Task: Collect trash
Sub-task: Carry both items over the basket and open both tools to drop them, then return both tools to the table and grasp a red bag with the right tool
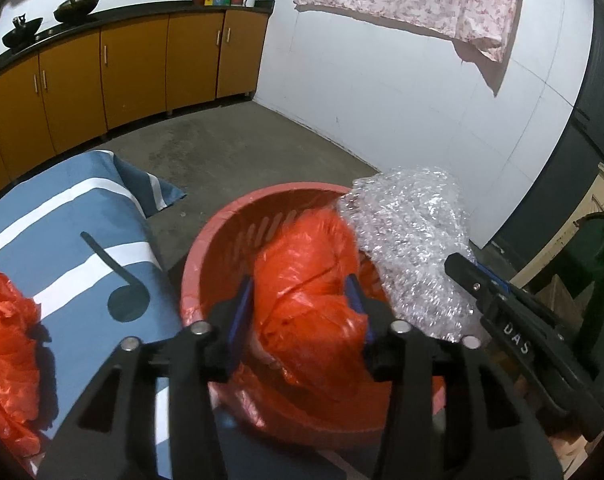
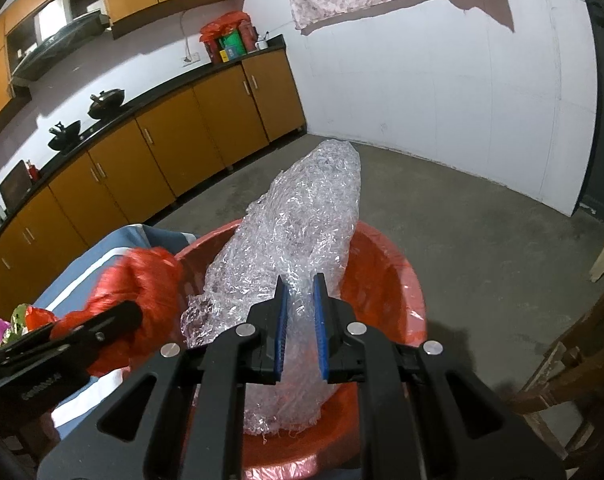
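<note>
- Two grippers hover over the red basket (image 1: 222,232).
- Left gripper (image 1: 302,312): jaws spread around the orange bag (image 1: 302,280), apparently dropping it in.
- Right gripper (image 2: 300,320) pinches the bubble wrap (image 2: 302,216); release follows.

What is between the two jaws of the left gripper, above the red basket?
A crumpled orange plastic bag sits between the jaws of the left gripper, over the red basket. The left wrist view shows this.
</note>
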{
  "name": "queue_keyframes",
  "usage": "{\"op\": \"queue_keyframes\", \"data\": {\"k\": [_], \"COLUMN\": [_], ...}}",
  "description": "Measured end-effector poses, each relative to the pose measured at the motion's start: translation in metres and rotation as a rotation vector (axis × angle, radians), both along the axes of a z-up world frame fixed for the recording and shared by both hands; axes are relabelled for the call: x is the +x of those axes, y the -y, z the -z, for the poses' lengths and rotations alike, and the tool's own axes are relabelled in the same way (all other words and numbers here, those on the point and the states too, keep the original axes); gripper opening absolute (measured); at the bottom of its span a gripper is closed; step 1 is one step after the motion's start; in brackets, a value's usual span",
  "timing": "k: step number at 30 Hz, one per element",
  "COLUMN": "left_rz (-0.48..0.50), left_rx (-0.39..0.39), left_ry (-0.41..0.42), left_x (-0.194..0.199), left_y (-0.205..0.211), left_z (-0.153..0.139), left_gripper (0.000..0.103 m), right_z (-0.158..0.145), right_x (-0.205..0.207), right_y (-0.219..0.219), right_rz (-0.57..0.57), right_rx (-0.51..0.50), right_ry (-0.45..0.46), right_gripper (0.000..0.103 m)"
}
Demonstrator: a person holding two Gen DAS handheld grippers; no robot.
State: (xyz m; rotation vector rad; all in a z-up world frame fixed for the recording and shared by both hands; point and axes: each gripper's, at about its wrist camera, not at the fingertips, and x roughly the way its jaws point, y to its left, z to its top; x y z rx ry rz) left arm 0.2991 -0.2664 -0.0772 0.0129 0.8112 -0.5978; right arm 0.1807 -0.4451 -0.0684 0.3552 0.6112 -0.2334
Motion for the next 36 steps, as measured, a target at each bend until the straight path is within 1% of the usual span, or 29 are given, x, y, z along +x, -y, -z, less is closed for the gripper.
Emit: {"op": "queue_keyframes", "data": {"k": [1, 2, 3, 5, 8, 9, 11, 14, 18, 23, 28, 32, 35, 36], "left_rz": [-0.003, -0.005, -0.009, -0.019, -0.039, -0.048, -0.067, -0.094, -0.123, -0.171, -0.233, -0.302, -0.380, -0.401], "left_rx": [0.000, -0.001, -0.003, 0.000, 0.007, 0.006, 0.008, 0.022, 0.049, 0.058, 0.075, 0.084, 0.097, 0.103], "left_ry": [-0.001, -0.004, -0.010, -0.015, -0.017, -0.013, 0.006, 0.054, 0.114, 0.158, 0.207, 0.217, 0.237, 0.245], "left_x": [0.001, 0.002, 0.003, 0.005, 0.005, 0.004, -0.001, -0.011, -0.031, -0.054, -0.076, -0.091, -0.106, -0.110], "left_y": [0.001, 0.001, 0.000, -0.003, -0.009, -0.013, -0.020, -0.033, -0.052, -0.082, -0.121, -0.157, -0.195, -0.206], "left_z": [0.001, 0.002, 0.003, 0.006, 0.007, 0.006, 0.002, -0.005, -0.016, -0.026, -0.035, -0.040, -0.042, -0.043], "left_gripper": [0.054, 0.056, 0.057, 0.060, 0.063, 0.064, 0.073, 0.082, 0.087, 0.088, 0.088, 0.088, 0.088, 0.088], "right_z": [0.001, 0.002, 0.003, 0.004, 0.002, 0.001, -0.001, -0.007, -0.010, -0.017, -0.024, -0.031, -0.035, -0.037], "right_x": [0.000, -0.001, -0.003, -0.007, -0.017, -0.019, -0.026, -0.037, -0.045, -0.042, -0.043, -0.040, -0.036, -0.032], "right_y": [0.001, 0.002, 0.003, 0.006, 0.009, 0.010, 0.011, 0.008, 0.002, -0.016, -0.045, -0.078, -0.102, -0.114], "right_rz": [-0.002, -0.001, 0.003, 0.016, 0.052, 0.063, 0.092, 0.132, 0.132, 0.103, 0.031, -0.039, -0.098, -0.136], "right_rx": [0.000, -0.001, -0.002, -0.002, -0.015, -0.021, -0.044, -0.102, -0.138, -0.142, -0.171, -0.188, -0.183, -0.176], "right_ry": [-0.002, -0.003, -0.002, 0.004, 0.019, 0.021, 0.031, 0.046, 0.044, 0.044, 0.049, 0.064, 0.075, 0.078], "right_gripper": [0.023, 0.030, 0.035, 0.055, 0.068, 0.070, 0.083, 0.093, 0.095, 0.095, 0.095, 0.095, 0.095, 0.095]}}
